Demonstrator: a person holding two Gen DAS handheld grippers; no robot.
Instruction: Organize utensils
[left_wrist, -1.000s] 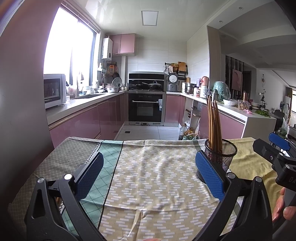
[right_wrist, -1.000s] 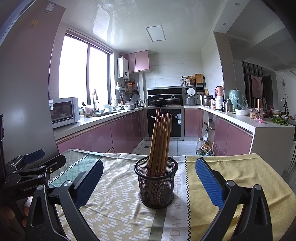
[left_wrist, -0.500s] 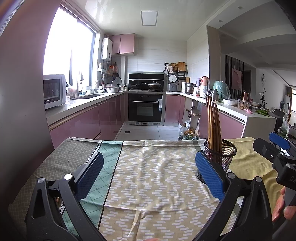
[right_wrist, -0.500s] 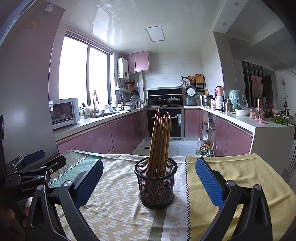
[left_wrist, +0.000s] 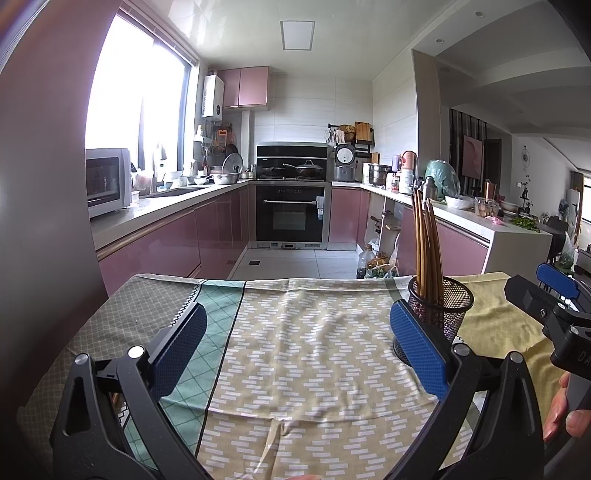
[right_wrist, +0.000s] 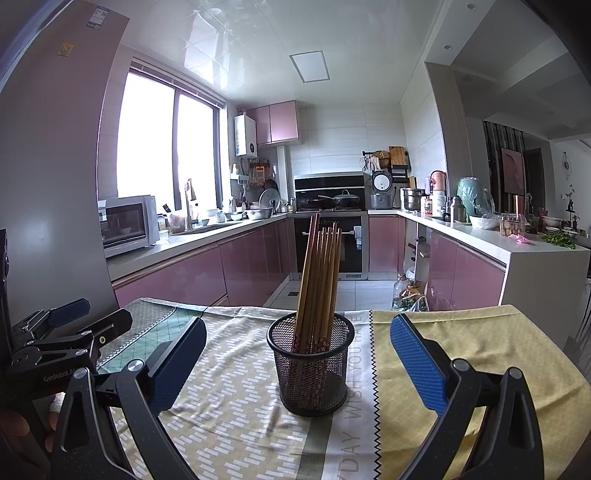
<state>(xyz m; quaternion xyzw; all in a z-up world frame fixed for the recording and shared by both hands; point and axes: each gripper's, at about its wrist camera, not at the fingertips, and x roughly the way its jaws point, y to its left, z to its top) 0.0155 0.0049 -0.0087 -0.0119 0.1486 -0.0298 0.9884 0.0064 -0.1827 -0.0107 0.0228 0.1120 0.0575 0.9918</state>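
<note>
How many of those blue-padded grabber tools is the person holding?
2. The left gripper is open over bare tablecloth, with the mesh cup off to its right. The right gripper is open facing that cup of chopsticks.

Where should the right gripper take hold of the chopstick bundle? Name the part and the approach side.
Grip the chopsticks on their bare upper shafts, well above the mesh holder rim, coming in level from the near side. They stand nearly upright, bunched, leaning slightly left. The right gripper is open and faces them; pinching across the bundle probably works best.
</note>
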